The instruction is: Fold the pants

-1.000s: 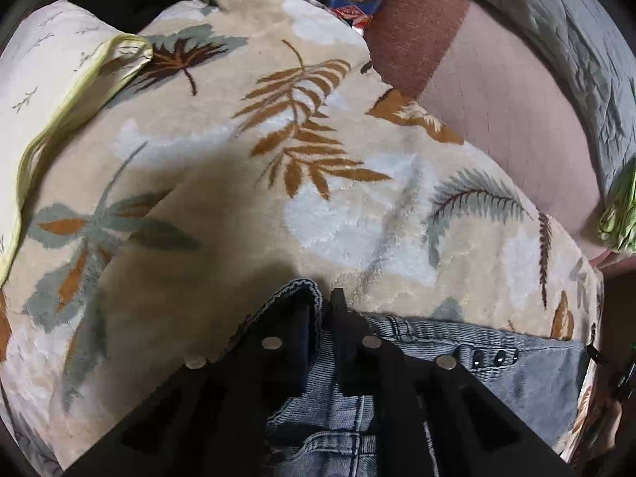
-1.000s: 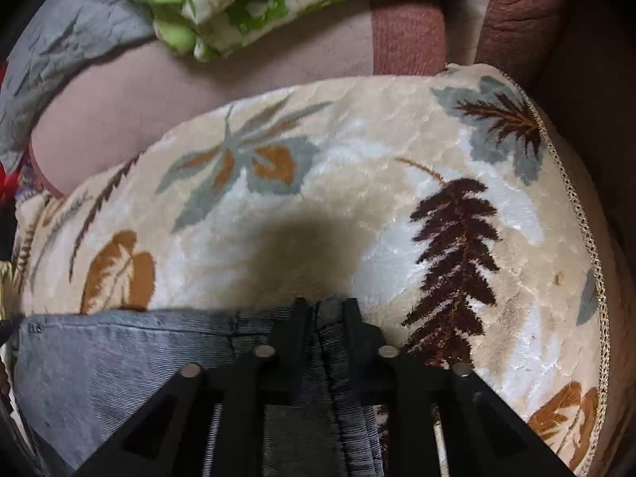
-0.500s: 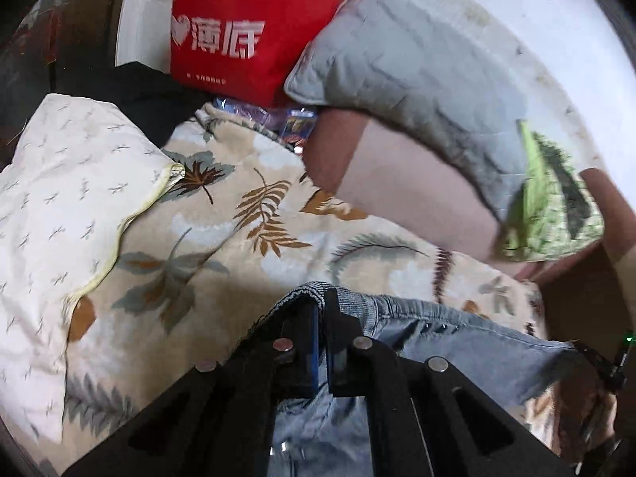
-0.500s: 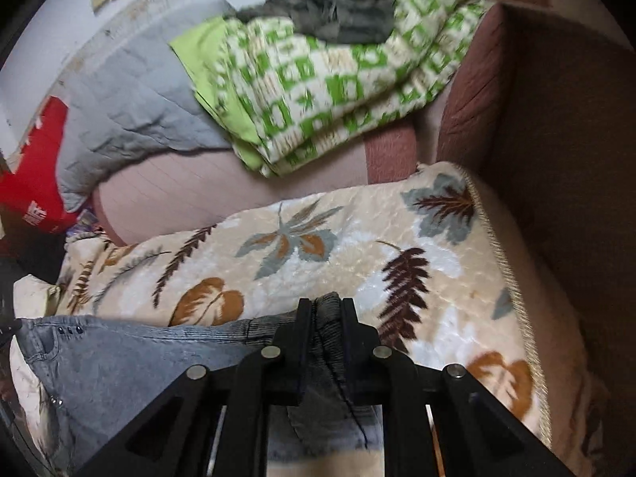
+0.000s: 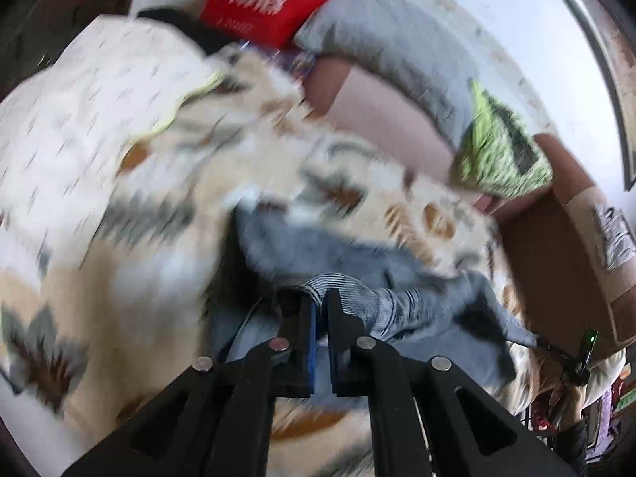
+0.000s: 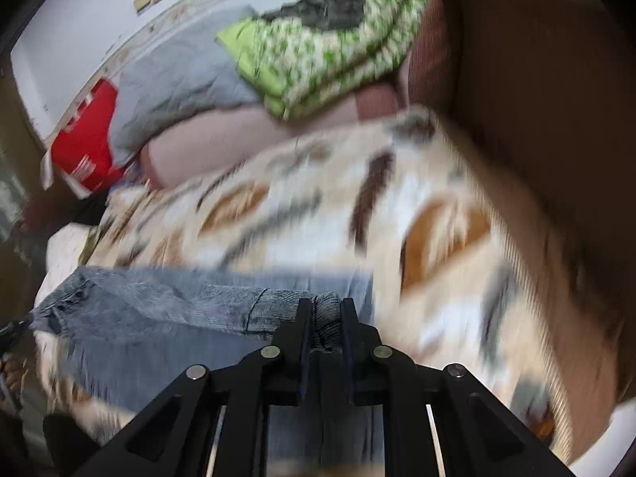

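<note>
Grey denim pants [image 6: 167,302] hung above the leaf-print blanket [image 6: 302,222], stretched between both grippers: the left gripper [image 5: 321,302] and the right gripper [image 6: 322,312] each pinched a bunched edge.

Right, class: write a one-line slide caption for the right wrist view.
Right gripper clamps a bunched edge of the grey-blue jeans above a leaf-print blanket, scene motion-blurred.

Both wrist cameras look forward and down along their jaws, close above the leaf-print blanket [image 5: 131,286] [image 6: 318,214] (motion-blurred), sharing the jeans [image 5: 397,270] [image 6: 159,298].
</note>
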A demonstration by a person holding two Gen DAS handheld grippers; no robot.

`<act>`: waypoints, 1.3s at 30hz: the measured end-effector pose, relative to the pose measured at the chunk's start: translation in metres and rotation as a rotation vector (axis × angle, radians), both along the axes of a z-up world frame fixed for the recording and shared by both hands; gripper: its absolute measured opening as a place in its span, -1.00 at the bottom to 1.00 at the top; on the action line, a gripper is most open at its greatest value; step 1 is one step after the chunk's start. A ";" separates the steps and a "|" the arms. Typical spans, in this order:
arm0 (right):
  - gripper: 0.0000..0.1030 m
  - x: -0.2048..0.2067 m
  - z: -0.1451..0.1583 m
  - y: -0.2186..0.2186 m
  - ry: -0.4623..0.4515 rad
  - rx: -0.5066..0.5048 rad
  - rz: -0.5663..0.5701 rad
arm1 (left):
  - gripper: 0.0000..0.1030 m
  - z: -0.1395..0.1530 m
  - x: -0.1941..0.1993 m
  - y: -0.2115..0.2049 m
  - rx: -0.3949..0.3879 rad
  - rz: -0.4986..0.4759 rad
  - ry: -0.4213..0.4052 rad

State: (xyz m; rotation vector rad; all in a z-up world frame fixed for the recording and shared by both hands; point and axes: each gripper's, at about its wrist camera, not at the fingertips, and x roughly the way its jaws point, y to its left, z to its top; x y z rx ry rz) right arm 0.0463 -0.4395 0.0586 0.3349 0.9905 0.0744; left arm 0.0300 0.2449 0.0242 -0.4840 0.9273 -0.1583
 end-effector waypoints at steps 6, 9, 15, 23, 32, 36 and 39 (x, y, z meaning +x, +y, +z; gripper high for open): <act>-0.62 -0.050 -0.043 -0.021 0.142 0.044 -0.042 | -0.52 0.002 -0.021 0.030 0.067 0.099 0.063; -0.41 -0.042 -0.025 -0.039 0.112 0.084 -0.132 | 0.34 0.021 -0.018 0.018 0.108 0.119 0.002; -0.06 -0.036 -0.039 -0.020 0.183 0.195 -0.194 | 0.37 0.006 -0.023 -0.020 0.027 0.239 -0.008; -0.06 -0.066 -0.055 -0.009 0.172 0.404 -0.378 | 0.37 -0.038 -0.026 -0.077 0.031 0.241 0.030; -0.06 -0.053 -0.088 -0.013 0.246 0.485 -0.524 | 0.37 -0.085 -0.012 -0.075 0.124 0.260 0.140; -0.72 -0.046 -0.079 -0.015 0.211 0.429 -0.494 | 0.37 -0.086 -0.009 -0.076 0.150 0.245 0.141; -0.77 -0.050 -0.043 -0.012 0.126 0.320 -0.455 | 0.37 -0.090 -0.007 -0.070 0.133 0.243 0.144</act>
